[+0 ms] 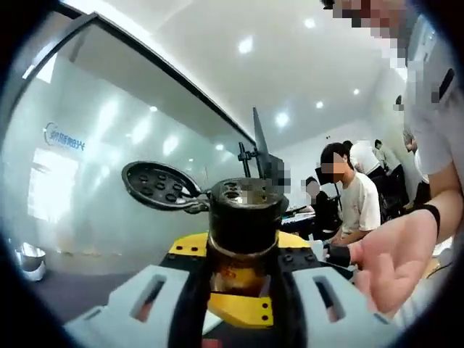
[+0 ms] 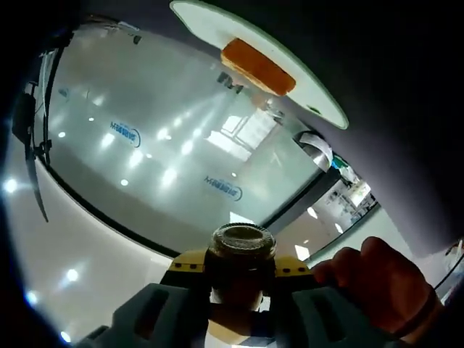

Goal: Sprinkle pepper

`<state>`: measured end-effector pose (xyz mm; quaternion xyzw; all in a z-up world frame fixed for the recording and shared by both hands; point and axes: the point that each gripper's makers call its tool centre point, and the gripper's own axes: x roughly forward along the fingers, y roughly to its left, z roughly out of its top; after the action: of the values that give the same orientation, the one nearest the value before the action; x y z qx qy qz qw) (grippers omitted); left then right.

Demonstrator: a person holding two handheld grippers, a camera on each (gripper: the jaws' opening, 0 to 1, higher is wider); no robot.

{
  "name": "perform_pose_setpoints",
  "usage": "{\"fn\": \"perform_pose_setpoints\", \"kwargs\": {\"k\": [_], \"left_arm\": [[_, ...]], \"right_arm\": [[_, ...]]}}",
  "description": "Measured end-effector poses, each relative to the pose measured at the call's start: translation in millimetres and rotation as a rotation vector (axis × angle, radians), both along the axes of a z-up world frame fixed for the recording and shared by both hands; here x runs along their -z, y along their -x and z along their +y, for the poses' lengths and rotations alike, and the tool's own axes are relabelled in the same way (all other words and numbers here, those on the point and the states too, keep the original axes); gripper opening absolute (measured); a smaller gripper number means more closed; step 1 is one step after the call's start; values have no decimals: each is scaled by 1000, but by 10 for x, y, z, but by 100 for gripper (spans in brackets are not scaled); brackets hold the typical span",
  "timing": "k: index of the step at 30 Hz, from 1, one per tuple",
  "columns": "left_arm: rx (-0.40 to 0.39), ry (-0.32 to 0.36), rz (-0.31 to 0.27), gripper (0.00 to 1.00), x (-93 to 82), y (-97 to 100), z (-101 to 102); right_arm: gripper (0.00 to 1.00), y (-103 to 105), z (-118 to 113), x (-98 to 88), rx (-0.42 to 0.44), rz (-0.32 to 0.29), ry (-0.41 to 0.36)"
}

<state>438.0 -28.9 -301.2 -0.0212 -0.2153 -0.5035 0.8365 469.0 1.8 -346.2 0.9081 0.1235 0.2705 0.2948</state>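
While the flip lid (image 1: 158, 185) of the dark glass pepper shaker (image 1: 244, 217) already hangs open beside its perforated top, the left gripper (image 1: 239, 290) pinches that jar by its body. Seen through the right gripper (image 2: 239, 304), a jar (image 2: 240, 261) is likewise clamped, tilted toward one white oval plate (image 2: 210, 29) carrying one orange slab (image 2: 258, 67) near its edge. Sprinkling looks imminent, not yet visibly done. One bare hand (image 1: 395, 261) sits beside the jaws.

My jaws hide the shaker's (image 1: 243, 217) lower body. My hand (image 1: 395, 257) runs off the edge. The plate (image 2: 210, 29) is cut off above, and the food (image 2: 257, 67) on it is too blurred to name.
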Motion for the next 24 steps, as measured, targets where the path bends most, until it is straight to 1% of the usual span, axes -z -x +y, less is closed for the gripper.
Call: {"fn": "perform_pose_setpoints", "kwargs": {"k": [3,4,5,6,7,9,13,14,15,19,22,23,24], "left_arm": [[-10,3,3,20,13,5,19],[-12,7,-4,20,10,15,33],[-12,13,-5,20,1,17,51],[-1,35,5,20,-19,23,66],[-6,41,1,20,-30,-2,76],[-15,39,-4,20,-41,-8,72],[-11,54,4,20,-58,-12,74],[-7,55,5,20,-61,-8,69],[-10,52,4,20,-61,-10,68],[-16,47,5,20,-60,-25,74],[-30,18,0,20,-55,-60,73],[-33,13,4,20,-59,-75,74],[-31,6,9,20,-55,-80,73]], "right_arm": [[25,3,15,16,-1,10,0],[26,13,24,13,0,19,8],[26,16,36,24,5,36,32],[26,30,37,-7,7,32,37],[26,23,45,-18,13,24,50],[26,18,50,-21,16,26,38],[26,24,14,-44,54,7,52],[26,27,24,-37,50,10,51],[26,25,22,-42,52,8,46],[27,35,27,-51,53,1,61],[28,15,17,-13,65,10,82],[29,21,6,-8,63,13,87],[33,8,-38,-12,87,15,86]]}}
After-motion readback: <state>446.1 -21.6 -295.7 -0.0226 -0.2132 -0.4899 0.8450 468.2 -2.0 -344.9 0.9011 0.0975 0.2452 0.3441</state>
